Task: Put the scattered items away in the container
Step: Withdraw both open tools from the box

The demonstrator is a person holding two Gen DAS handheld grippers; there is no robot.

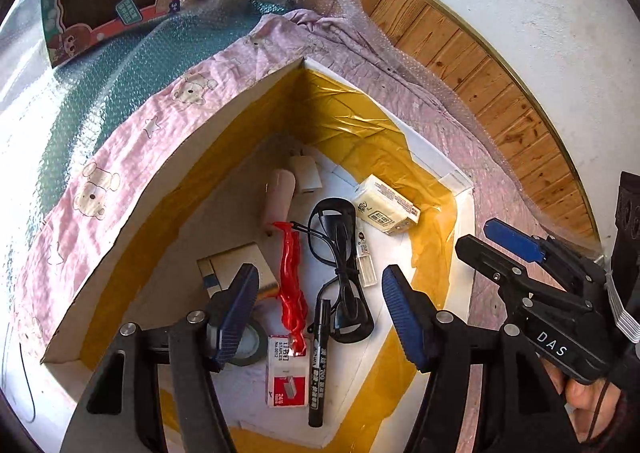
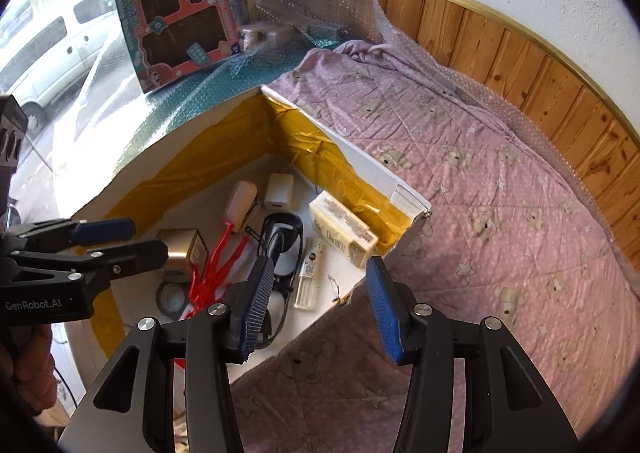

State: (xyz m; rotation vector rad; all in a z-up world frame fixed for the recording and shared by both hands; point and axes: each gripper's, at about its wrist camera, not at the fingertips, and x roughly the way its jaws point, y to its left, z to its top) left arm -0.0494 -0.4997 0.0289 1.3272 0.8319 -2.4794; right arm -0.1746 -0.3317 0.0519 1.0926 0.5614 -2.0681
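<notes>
Hovering over the box, we hold the left gripper and right gripper with fingers wide apart, empty. At lower centre, the marker is light, slick: pinch mid-barrel. Farther up, the glasses look fragile; the tissue pack is soft.
</notes>
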